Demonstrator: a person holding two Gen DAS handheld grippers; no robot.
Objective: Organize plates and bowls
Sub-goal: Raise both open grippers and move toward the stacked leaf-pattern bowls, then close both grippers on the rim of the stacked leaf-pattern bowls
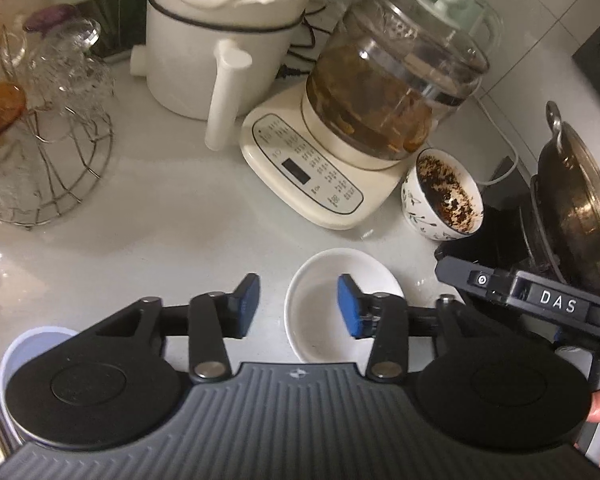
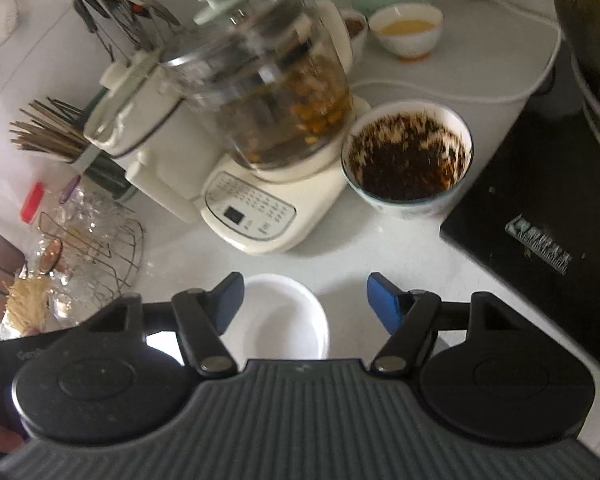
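The left gripper [image 1: 298,306] hangs low over the white counter [image 1: 172,216] with its blue-padded fingers [image 1: 246,304] spread apart and nothing between them. Its right finger sits over the white dish [image 1: 320,320], while the left finger is over bare counter just beside the dish's rim (whether the pad touches the dish cannot be told from here). A pale blue-rimmed container [image 1: 24,344] peeks out under the gripper's left side.

The right gripper [image 2: 306,306] is likewise spread wide and empty, held above the same white dish [image 2: 284,320], which lies nearer its left finger than its right. In the left view, the body of the right gripper [image 1: 540,300] shows at the right edge, close beside the dish.

Beyond the dish stands a patterned bowl [image 1: 440,200] coated inside with dark crumbly residue; it rests on the counter just beside the cream base of a glass kettle [image 1: 392,92] holding brownish liquid and solids. The right view shows this dirty bowl [image 2: 408,160] touching or nearly touching the edge of a black cooktop [image 2: 540,208]. A lidded pan [image 1: 580,208] sits on the cooktop. Left of the kettle is a white cooker [image 1: 216,40], and farther left a wire rack [image 1: 60,152] of upturned glasses. At the back, in the right view, a small bowl [image 2: 406,30] of yellow liquid stands on the counter.
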